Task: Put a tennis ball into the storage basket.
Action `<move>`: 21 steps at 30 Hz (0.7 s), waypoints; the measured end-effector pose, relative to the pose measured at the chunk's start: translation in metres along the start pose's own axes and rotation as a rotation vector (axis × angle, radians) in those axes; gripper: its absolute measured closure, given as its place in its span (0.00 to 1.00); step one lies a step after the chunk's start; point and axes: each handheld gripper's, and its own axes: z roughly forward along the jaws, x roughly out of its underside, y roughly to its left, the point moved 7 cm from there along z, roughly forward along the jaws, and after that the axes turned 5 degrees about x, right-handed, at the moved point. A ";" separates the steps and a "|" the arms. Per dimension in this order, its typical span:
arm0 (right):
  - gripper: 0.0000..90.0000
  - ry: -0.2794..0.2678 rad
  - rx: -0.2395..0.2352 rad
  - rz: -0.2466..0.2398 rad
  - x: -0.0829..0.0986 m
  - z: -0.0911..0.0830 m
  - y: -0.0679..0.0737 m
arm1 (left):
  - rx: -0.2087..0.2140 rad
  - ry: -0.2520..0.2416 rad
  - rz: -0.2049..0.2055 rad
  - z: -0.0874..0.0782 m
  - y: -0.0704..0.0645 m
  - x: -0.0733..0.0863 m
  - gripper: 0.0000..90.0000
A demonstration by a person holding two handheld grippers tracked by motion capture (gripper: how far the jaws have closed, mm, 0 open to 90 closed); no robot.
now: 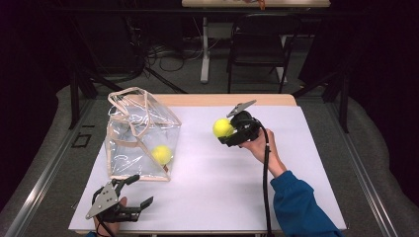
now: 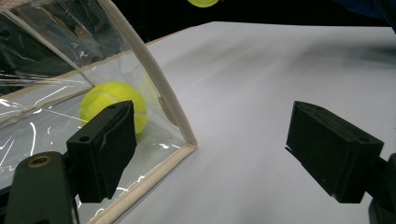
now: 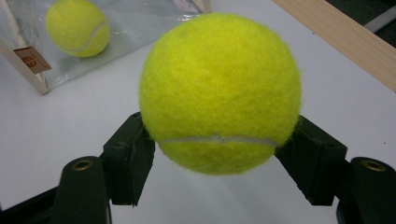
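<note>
Two yellow tennis balls are in play. One, the held ball (image 3: 219, 93), sits clamped between the two black jaws of the right gripper (image 1: 232, 132), pressed on both sides just below its white seam, lifted clear of the white table (image 1: 222, 182). The other, the bagged ball (image 1: 161, 154), rests on the bottom of the single clear plastic bag (image 1: 133, 143), near the bag's right-hand corner. The bag has cream trim and cream handles and stands upright on the left part of the table. The left gripper (image 1: 129, 193) is low at the table's near left edge, just in front of the bag, its jaws wide apart with nothing between them. A blue sleeve (image 1: 301, 207) covers the right forearm.
</note>
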 end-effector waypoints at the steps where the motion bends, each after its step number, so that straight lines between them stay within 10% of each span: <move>1: 0.33 -0.001 -0.001 -0.002 -0.001 0.000 0.001 | 0.000 -0.001 0.000 0.000 0.000 0.000 0.18; 21: 0.33 -0.025 -0.019 -0.023 -0.018 -0.002 0.012 | 0.000 -0.006 -0.003 0.000 0.000 0.000 0.18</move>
